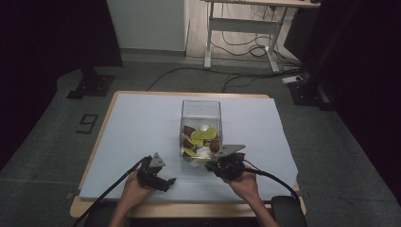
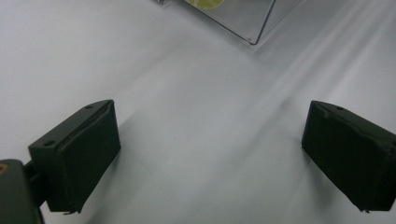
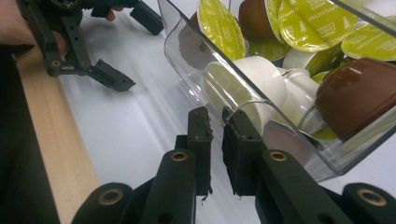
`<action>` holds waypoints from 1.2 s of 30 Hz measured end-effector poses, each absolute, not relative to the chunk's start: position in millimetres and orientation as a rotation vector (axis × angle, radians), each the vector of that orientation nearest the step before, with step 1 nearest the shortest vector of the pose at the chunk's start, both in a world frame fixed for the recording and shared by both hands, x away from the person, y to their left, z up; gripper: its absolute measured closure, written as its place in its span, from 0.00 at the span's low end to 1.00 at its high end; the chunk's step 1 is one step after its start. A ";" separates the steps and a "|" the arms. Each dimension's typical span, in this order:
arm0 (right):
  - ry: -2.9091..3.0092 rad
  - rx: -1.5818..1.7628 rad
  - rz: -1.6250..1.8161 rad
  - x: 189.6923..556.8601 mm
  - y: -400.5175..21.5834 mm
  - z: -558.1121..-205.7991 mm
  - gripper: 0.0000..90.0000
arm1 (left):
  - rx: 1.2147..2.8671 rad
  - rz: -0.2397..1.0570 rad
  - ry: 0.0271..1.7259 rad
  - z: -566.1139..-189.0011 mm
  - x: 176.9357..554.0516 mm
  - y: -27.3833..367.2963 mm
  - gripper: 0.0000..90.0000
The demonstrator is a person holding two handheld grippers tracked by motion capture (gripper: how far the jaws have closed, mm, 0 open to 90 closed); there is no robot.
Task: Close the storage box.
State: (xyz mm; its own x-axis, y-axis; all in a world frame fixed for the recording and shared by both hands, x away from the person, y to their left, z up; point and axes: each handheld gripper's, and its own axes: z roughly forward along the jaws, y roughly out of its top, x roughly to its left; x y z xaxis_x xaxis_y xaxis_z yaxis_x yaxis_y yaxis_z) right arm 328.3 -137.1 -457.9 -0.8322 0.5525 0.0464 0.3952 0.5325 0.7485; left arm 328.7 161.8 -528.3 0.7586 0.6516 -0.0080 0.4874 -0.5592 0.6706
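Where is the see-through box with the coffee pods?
In the high view the clear box stands mid-table on the white sheet, just beyond the right gripper, whose jaws are shut at its near wall.

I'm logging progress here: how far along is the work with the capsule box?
Done: coffee capsules already lie in the clear box. In hand: the right gripper is shut with its jaws against the box's near wall. Left: the left gripper is open over the white sheet, holding nothing.
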 end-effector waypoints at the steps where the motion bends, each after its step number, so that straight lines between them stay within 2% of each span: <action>1: 2.573 0.805 1.180 328.9 -136.7 -457.7 0.89 | 2.279 0.316 0.848 -528.3 328.7 161.8 0.04; 36: 2.500 0.877 1.098 363.8 -128.3 -460.6 0.92 | 2.278 0.316 0.850 -528.3 328.6 161.6 0.04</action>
